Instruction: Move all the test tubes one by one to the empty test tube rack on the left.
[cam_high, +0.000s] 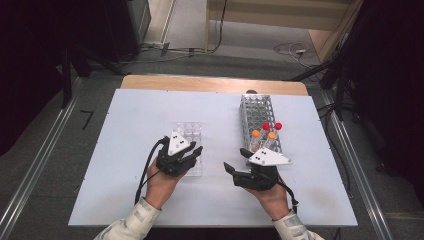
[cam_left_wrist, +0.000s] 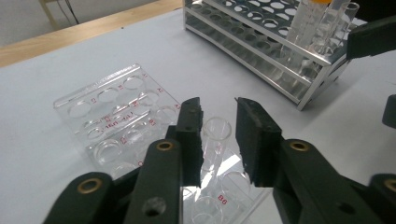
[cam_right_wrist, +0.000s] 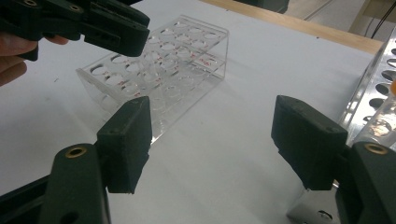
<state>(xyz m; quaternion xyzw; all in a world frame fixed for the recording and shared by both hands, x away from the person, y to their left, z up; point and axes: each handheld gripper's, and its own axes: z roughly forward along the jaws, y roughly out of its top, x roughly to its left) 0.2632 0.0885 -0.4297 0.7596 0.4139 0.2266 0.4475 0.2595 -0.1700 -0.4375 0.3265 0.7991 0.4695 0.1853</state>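
A clear plastic rack (cam_high: 190, 131) with round holes lies on the white table. An uncapped clear tube (cam_left_wrist: 217, 133) stands in a hole at its near end. My left gripper (cam_left_wrist: 217, 103) straddles that tube, and a thin gap shows between the tube and the right pad, so it is open. In the high view the left gripper (cam_high: 195, 152) sits over the rack's near end. My right gripper (cam_high: 236, 158) stands wide open beside the metal rack (cam_high: 257, 107), with nothing between its jaws (cam_right_wrist: 215, 105).
The metal rack (cam_left_wrist: 261, 51) holds two orange-capped tubes (cam_high: 256, 134) and two red-capped tubes (cam_high: 266, 126) at its near end. The clear rack (cam_right_wrist: 187, 60) lies left of it. A wooden table edge (cam_high: 215, 84) runs along the back.
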